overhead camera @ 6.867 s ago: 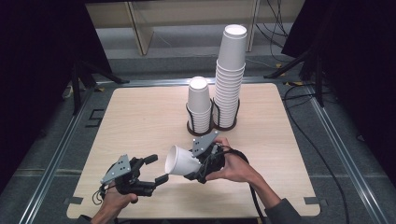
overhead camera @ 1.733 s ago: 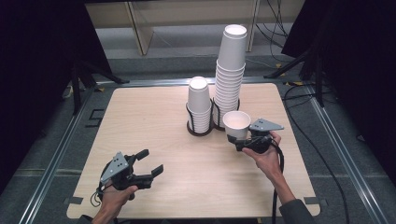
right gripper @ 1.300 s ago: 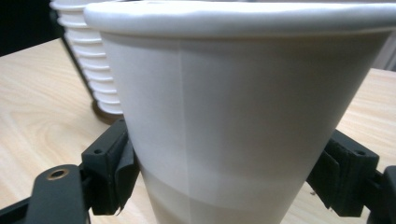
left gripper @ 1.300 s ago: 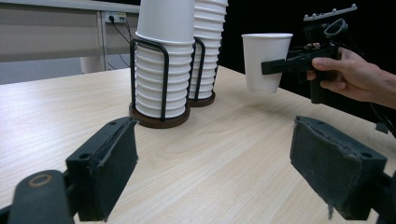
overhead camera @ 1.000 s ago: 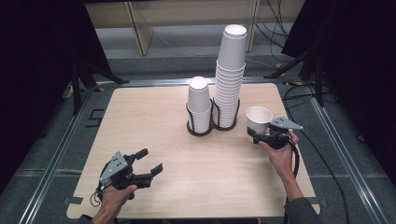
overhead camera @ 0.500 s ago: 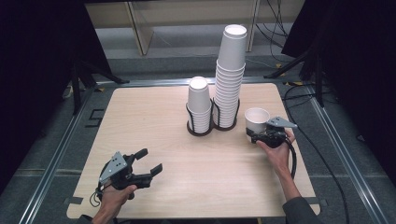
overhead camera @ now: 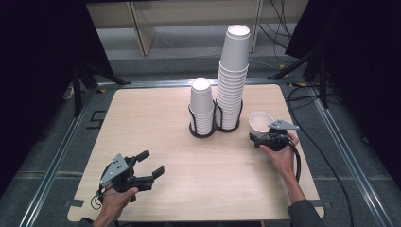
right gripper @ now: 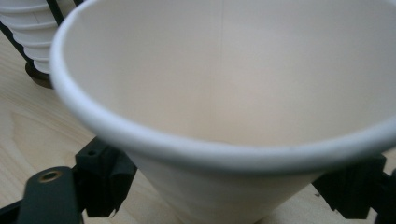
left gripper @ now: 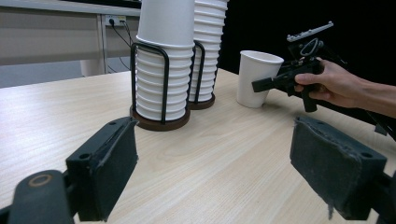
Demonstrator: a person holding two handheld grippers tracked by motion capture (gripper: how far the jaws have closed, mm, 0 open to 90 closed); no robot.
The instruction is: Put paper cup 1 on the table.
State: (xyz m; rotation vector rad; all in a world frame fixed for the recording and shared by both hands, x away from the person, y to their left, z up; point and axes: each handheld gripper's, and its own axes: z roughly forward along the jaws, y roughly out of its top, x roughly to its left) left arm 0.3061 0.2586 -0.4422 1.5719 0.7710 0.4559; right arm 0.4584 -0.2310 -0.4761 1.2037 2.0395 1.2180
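A white paper cup [overhead camera: 261, 124] stands upright on the wooden table [overhead camera: 156, 118], just right of the cup stacks. My right gripper [overhead camera: 255, 139] is shut on its lower wall, one jaw on each side, as the right gripper view shows around the cup [right gripper: 224, 93]. In the left gripper view the same cup [left gripper: 257, 77] rests on the table with the right gripper [left gripper: 262, 84] at its side. My left gripper [overhead camera: 152, 162] is open and holds nothing at the front left, its jaws wide apart [left gripper: 215, 172].
A short stack of cups [overhead camera: 202, 106] and a tall stack [overhead camera: 232, 80] stand in black wire holders [overhead camera: 203, 130] at the table's middle back. A cable [overhead camera: 297, 161] trails from the right gripper. The table's right edge lies close to the cup.
The right gripper has carried the cup from the front middle to the right of the stacks and lowered it onto the table. The left gripper has stayed put.
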